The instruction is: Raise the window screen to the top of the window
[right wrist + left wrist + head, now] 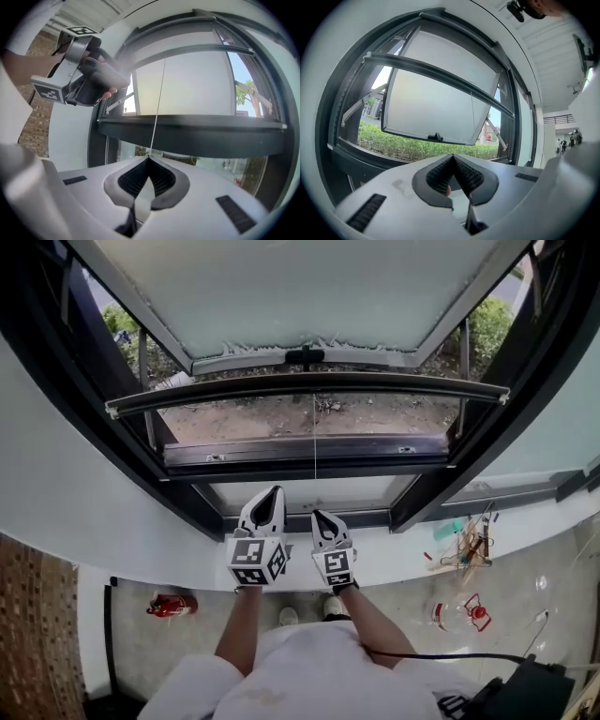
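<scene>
The window screen's dark bottom rail (309, 390) spans the window opening about midway up; it also shows in the right gripper view (197, 48). A thin white pull cord (314, 456) hangs from the rail's middle. My right gripper (321, 517) is shut on the cord's lower end (154, 122), which runs straight up from its jaws (149, 158). My left gripper (270, 495) sits close beside it on the left, shut with nothing between its jaws (453, 157). In the left gripper view the cord (472, 112) hangs apart, to the right. The left gripper (123, 80) also shows in the right gripper view.
A frosted sash (300, 296) swings outward beyond the rail, with a dark handle (305, 357). A dark frame crossbar (309, 451) lies below the rail. The white sill (403, 563) is under the grippers. On the floor are a red extinguisher (171, 604) and clutter (466, 545).
</scene>
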Demonstrator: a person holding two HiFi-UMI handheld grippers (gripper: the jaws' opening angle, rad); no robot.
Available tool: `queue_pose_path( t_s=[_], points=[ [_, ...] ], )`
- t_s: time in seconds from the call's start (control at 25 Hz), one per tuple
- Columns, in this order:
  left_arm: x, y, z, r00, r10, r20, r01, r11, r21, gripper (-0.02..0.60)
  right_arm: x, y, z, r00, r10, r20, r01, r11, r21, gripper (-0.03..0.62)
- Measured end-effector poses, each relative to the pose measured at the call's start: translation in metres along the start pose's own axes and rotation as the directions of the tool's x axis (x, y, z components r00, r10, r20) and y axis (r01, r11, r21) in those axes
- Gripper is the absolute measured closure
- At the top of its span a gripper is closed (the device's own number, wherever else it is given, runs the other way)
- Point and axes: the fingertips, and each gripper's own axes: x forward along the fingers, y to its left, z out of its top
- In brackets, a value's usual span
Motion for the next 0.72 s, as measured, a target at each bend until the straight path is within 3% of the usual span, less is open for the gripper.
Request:
queue_pose_path(
  t_s=[0.24,0.48,0.72],
  points=[
    [0.004,-0.007,-0.001,0.999,-0.032,0.01,0.031,0.995,0.095,0.58,0.001,-0.01,0.026,0.998,-0.021,0.062,0.021,1.0,-0.003,0.594],
    [0.009,-0.011,-0.003,0.999,-0.037,-0.008,0.038,0.992,0.122,0.58,0.0,-0.016,0.036,0.993,-0.042,0.108,0.043,0.999,-0.002,0.594],
    [0.012,-0.021,0.001,0.998,-0.06,-0.013,0.062,0.984,0.17,0.58,0.001,-0.017,0.073,0.979,-0.043,0.201,0.048,0.999,-0.022,0.595]
  ],
)
